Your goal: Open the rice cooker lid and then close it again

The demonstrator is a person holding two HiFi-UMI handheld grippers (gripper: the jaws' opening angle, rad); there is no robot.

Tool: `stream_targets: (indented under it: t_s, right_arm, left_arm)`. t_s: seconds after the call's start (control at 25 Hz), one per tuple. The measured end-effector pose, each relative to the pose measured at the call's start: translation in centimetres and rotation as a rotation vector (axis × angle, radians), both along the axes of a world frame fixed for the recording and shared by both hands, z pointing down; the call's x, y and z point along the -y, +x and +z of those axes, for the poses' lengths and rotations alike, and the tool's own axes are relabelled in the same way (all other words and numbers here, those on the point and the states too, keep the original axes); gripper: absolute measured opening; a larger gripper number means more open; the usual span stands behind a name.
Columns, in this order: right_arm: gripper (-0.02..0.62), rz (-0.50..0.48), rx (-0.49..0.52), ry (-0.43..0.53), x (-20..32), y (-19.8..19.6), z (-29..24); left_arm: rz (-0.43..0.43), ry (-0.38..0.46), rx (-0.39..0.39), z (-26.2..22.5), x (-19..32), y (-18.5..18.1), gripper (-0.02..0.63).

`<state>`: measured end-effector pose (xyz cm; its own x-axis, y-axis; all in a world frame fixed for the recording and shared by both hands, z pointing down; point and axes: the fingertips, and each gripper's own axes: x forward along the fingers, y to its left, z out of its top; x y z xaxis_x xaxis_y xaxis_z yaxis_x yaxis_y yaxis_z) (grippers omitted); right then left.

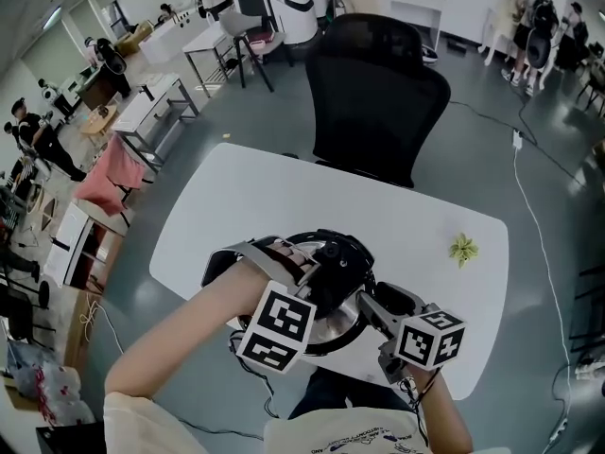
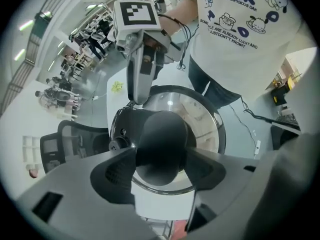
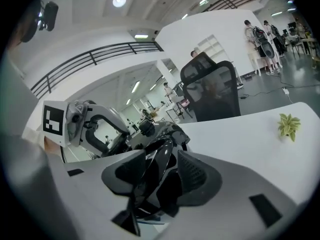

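Rice cooker [image 1: 326, 263] sits at the near edge of the white table [image 1: 236, 197], around 6 o'clock in the head view, right in front of the person and between both hands.

The left claw [image 2: 162, 159] comes down on it almost vertically and is clenched on the round black knob [image 2: 161, 134] in the middle of the lid [image 2: 205, 119], with a pad tight against each side. The lid's shiny rim looks like it's still seated, but I can't swear to it.

The right claw [image 3: 161, 171] comes in roughly level from about 4 o'clock of the cooker. Its jaws are spread around a glossy black part of the body [image 3: 159, 154], and to me they're loose rather than pinching.

The bit that matters: the knob is dead centre under the left claw and in line with the way it points. So I'd guess the lift is a straight pull up by the left hand, the nearer one to the lid. The right would just steady the body from the side.

Only other thing on the table is a small green thing [image 1: 463, 249] at 3 o'clock, well apart.
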<state>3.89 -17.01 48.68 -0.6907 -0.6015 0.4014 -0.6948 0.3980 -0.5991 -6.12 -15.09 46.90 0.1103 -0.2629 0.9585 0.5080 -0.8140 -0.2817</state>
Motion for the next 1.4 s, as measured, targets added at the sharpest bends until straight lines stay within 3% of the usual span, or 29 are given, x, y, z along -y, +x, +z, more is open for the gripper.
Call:
stream_targets:
  t_s: [0.2,0.44,0.6,0.76,1.4]
  right_arm:
    - [0.213,0.006,0.032,-0.028,0.4,-0.3,0.3]
    - [0.19,0.043,0.064,-0.045,1.0,-0.3,0.0]
    - [0.143,0.048,0.011,-0.029,2.1,-0.2,0.2]
    - [0.135,0.035,-0.009,-0.027,2.2,-0.2,0.5]
    - [0.143,0.075,0.037,-0.039,2.1,0.1,1.0]
  left_arm:
    - [0.003,0.001,-0.012,0.2,0.2,-0.1,0.299]
    - [-0.007,-0.019,0.033,0.0,0.4,-0.4,0.29]
    - [0.025,-0.039,0.092,0.4,0.9,-0.5,0.273]
    - [0.07,-0.036,0.101,0.8,0.6,-0.2,0.272]
    - [0.039,-0.042,0.034,1.3,0.4,0.1,0.279]
